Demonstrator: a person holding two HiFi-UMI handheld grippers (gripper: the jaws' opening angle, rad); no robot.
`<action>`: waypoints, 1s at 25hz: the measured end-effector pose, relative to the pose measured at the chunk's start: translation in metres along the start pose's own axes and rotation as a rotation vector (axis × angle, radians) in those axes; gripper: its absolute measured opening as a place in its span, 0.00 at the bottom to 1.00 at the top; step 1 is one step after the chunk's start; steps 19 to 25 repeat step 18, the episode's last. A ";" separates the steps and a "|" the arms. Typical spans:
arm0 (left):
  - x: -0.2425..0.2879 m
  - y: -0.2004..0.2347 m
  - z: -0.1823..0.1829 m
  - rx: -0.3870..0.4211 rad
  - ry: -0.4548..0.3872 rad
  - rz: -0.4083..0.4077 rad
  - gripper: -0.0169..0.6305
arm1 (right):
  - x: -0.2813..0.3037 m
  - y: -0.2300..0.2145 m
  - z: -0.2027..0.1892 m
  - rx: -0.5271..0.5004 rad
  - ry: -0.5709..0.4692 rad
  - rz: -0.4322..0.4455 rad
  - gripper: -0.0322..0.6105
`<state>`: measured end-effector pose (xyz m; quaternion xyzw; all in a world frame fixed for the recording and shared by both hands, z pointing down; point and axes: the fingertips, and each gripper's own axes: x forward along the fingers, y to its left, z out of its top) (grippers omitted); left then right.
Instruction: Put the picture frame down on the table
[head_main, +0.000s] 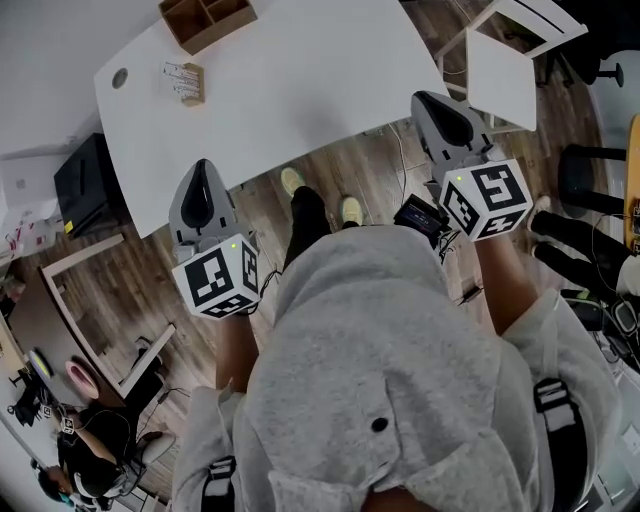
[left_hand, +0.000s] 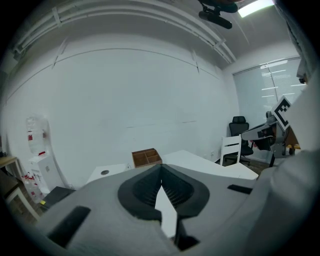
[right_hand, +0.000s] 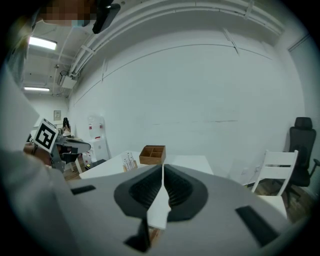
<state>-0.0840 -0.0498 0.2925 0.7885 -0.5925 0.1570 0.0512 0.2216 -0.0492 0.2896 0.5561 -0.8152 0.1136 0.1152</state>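
A small picture frame (head_main: 185, 82) with a wooden edge stands on the white table (head_main: 300, 90) near its far left part; in the right gripper view the frame (right_hand: 129, 161) shows upright beside a wooden box. My left gripper (head_main: 203, 172) hangs over the floor in front of the table's near edge, jaws shut and empty (left_hand: 161, 169). My right gripper (head_main: 428, 100) is at the table's right near corner, also shut with nothing in it (right_hand: 162, 167). Both grippers are well short of the frame.
A wooden compartment box (head_main: 207, 18) sits at the table's far edge. A white chair (head_main: 505, 60) stands right of the table and a black office chair (head_main: 590, 170) further right. On the floor at the left are a black case (head_main: 85, 185) and a seated person (head_main: 95, 445).
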 end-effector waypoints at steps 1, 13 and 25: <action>-0.007 -0.004 -0.002 -0.005 -0.002 0.009 0.06 | -0.007 -0.001 -0.003 0.001 -0.002 0.003 0.10; -0.044 -0.014 -0.007 -0.004 -0.027 0.076 0.06 | -0.029 0.007 -0.008 -0.029 -0.037 0.048 0.10; -0.048 -0.013 -0.008 0.000 -0.027 0.087 0.06 | -0.027 0.011 -0.004 -0.043 -0.047 0.065 0.10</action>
